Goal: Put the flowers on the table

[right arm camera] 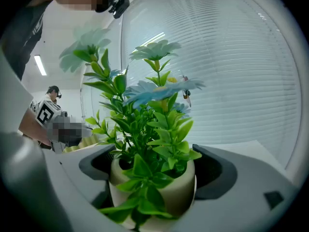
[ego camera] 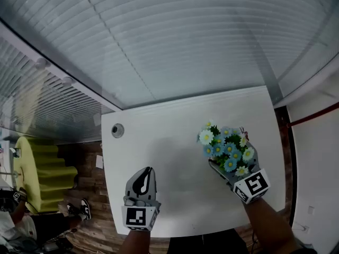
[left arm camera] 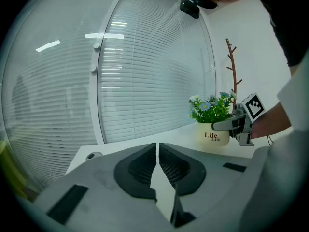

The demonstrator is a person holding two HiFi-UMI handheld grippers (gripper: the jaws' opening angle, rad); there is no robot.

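Observation:
A pot of blue and white flowers (ego camera: 226, 148) stands over the right part of the white table (ego camera: 169, 136). My right gripper (ego camera: 234, 162) is shut on it, one jaw on either side of the cream pot (right arm camera: 159, 190). In the left gripper view the pot (left arm camera: 212, 135), printed "Life", seems to rest on the tabletop, held by the right gripper (left arm camera: 228, 124). My left gripper (ego camera: 143, 179) hovers over the table's front left, its jaws (left arm camera: 157, 151) shut with nothing between them.
A round cable hole (ego camera: 117, 130) sits near the table's far left corner. Window blinds (ego camera: 175, 41) run behind the table. Left of the table, a yellow-green chair (ego camera: 37, 168) stands on the wood floor near a seated person (ego camera: 21, 224). A branch-shaped stand (left arm camera: 233, 66) rises behind the pot.

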